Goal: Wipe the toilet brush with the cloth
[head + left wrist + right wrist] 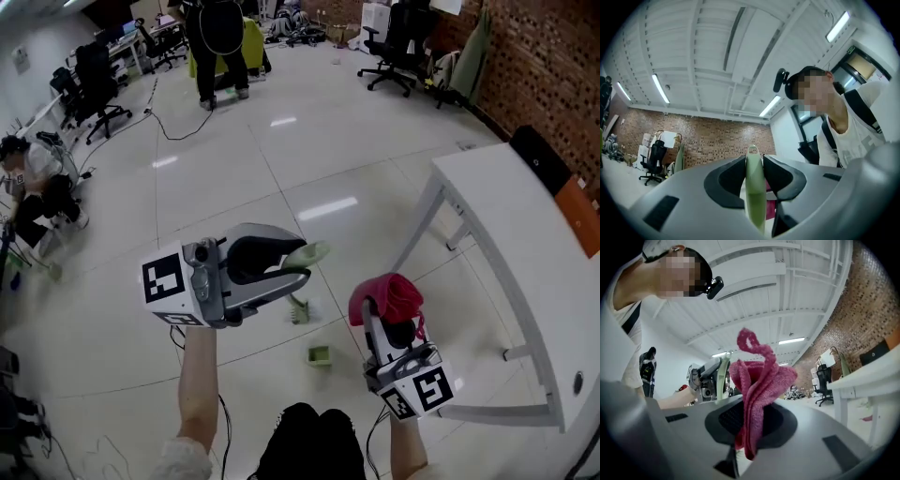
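My left gripper point(302, 262) is shut on the pale green handle of the toilet brush point(315, 251). The brush's bristled head point(300, 310) hangs blurred below the jaws. In the left gripper view the green handle point(753, 187) stands upright, pinched between the two dark pads of that gripper point(753, 164). My right gripper point(389, 317) is shut on a bunched pink cloth point(388, 294), which covers its fingertips. In the right gripper view the cloth point(757, 380) rises out of the jaws of that gripper point(752, 420), and the left gripper point(707, 378) shows beyond it. The two grippers are held apart, high above the floor.
A small green brush holder point(319, 355) sits on the tiled floor below. A white table point(511, 234) stands at the right by a brick wall point(553, 75). Office chairs point(389, 52), a standing person point(217, 47) and a floor cable point(169, 127) are farther off.
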A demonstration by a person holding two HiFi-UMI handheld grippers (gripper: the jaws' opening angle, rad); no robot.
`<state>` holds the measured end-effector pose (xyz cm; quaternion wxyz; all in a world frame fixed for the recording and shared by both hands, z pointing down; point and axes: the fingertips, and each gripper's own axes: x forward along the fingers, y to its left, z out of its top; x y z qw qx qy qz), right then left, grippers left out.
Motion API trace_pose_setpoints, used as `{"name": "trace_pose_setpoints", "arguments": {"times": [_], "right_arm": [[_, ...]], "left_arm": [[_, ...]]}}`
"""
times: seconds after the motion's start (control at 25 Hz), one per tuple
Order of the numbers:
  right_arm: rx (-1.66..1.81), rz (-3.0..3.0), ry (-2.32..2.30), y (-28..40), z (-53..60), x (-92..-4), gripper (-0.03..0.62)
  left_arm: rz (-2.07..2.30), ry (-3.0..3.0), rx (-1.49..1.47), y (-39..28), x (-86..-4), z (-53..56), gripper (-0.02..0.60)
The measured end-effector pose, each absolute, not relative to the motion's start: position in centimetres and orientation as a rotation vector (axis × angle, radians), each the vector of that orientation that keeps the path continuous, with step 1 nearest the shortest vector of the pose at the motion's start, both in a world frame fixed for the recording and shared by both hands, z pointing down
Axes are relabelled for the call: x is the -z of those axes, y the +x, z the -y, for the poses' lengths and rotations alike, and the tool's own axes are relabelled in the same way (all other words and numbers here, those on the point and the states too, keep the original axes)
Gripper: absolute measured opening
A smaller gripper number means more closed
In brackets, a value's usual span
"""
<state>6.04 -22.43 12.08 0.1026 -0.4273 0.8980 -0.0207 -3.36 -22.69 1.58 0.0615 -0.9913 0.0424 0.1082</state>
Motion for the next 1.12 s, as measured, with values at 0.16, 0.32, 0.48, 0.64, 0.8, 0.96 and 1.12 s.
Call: {"name": "trace_pose_setpoints", "arguments": {"times": [0.16,0.32,0.48,0.64,0.8,0.96,1.12], "right_arm": [[0.216,-2.64,-1.25,5.4,19.9,4.2,0.032],[0.335,-2.678,-1.276,5.4,15.0,15.4,0.031],[0.313,-2.709,-1.14,3.8,12.6,21.6,0.032],[0.309,-2.66,-0.914,2.3,11.4,25.8,0.031],[0.205,-2.663,-0.796,1.4,10.2,28.4,0.031],[0.251,-2.614,-0.715,0.9,8.4,28.9,0.032],[0.293,-2.621,-0.728,0.7,7.5,27.5,0.032]], "left_arm": [[-0.265,-3.067,-0.402,-5.1,12.8,21.0,0.124],[-0.393,-3.174,-0.516,-6.2,22.0,17.1,0.124],[-0.353,-3.207,-0.526,-5.5,27.3,14.2,0.124],[-0.307,-3.164,-0.489,-3.2,29.3,11.4,0.124],[-0.253,-3.137,-0.427,-1.4,30.4,10.0,0.124],[-0.228,-3.144,-0.469,-0.2,31.9,8.6,0.124],[-0.241,-3.155,-0.494,0.9,33.3,8.3,0.124]]}}
